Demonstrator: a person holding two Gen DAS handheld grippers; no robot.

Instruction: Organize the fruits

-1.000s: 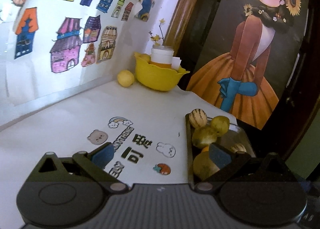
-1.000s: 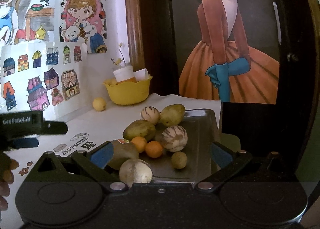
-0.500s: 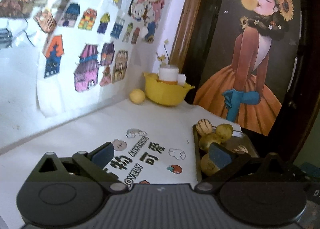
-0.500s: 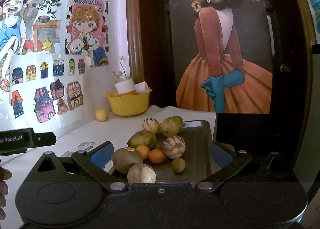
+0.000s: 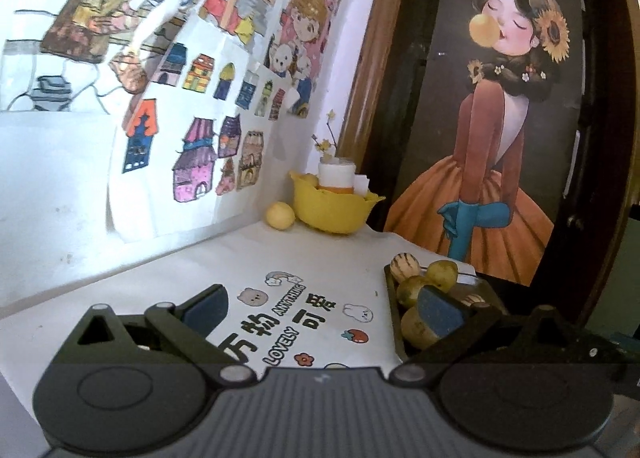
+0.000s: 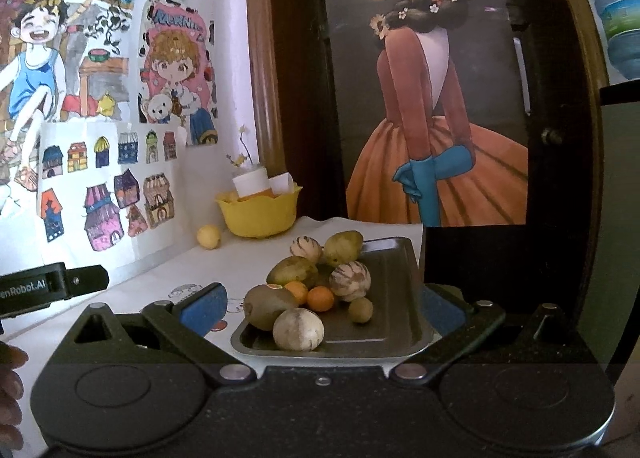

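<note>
Both the left gripper (image 5: 322, 308) and right gripper (image 6: 322, 308) are spread wide and empty, above a metal tray (image 6: 394, 278) of fruit (melons, oranges, mangoes).

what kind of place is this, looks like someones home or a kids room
Probably a home, perhaps a child's corner: hand-coloured drawings of houses taped to the wall, a white table with cartoon stickers, and a metal tray of fruit beside a yellow bowl.

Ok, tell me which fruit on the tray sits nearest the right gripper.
The pale round fruit at the tray's front edge, just ahead of the right gripper. The green fruit sits behind it, the rest farther back.
</note>
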